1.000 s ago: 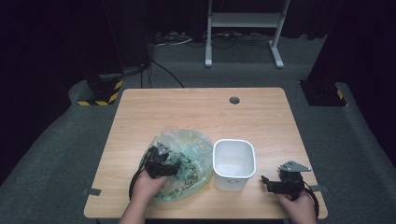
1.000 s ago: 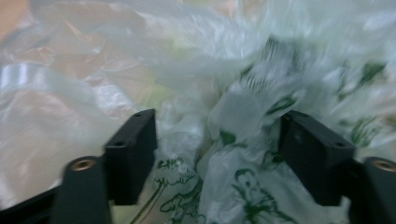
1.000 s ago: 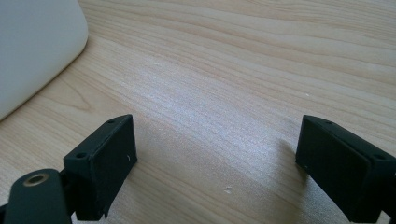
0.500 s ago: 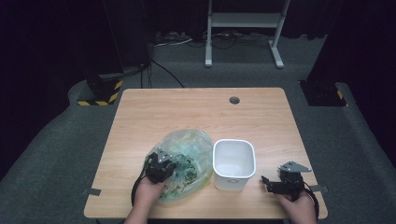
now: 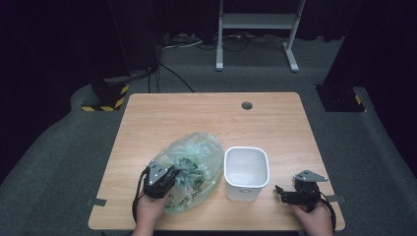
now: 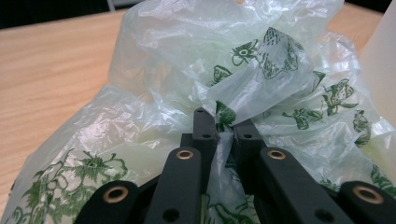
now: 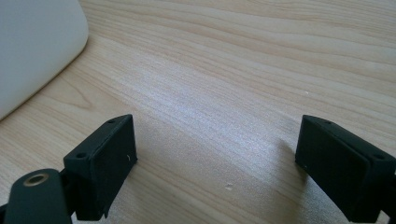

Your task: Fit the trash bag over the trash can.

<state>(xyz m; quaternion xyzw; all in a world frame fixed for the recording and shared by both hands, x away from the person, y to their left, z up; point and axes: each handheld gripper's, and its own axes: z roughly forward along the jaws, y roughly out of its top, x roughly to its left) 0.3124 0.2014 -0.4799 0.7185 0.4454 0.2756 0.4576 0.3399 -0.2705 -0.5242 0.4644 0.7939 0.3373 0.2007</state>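
A crumpled clear plastic bag [image 5: 194, 164] with green print lies on the wooden table [image 5: 206, 118], left of a white bin [image 5: 247, 172]. My left gripper [image 5: 173, 178] sits at the bag's near-left edge. Its jaws have just been closing, and in the left gripper view the left gripper [image 6: 226, 130] is shut on a pinched fold of the bag [image 6: 187, 70]. My right gripper [image 5: 282, 192] rests near the table's front right, open, pointing left toward the bin. In the right gripper view nothing but bare wood lies between the jaws of the right gripper [image 7: 217, 154].
The white bin [image 7: 32, 46] stands open-topped just right of the bag, and its wall [image 6: 385, 70] rises close beside the film. A round cable hole [image 5: 247, 105] marks the far side of the table. Black stands and cables sit on the floor beyond.
My left gripper has closed on the bag's film and drawn back toward the near-left edge of the table. The right gripper has stayed in place.
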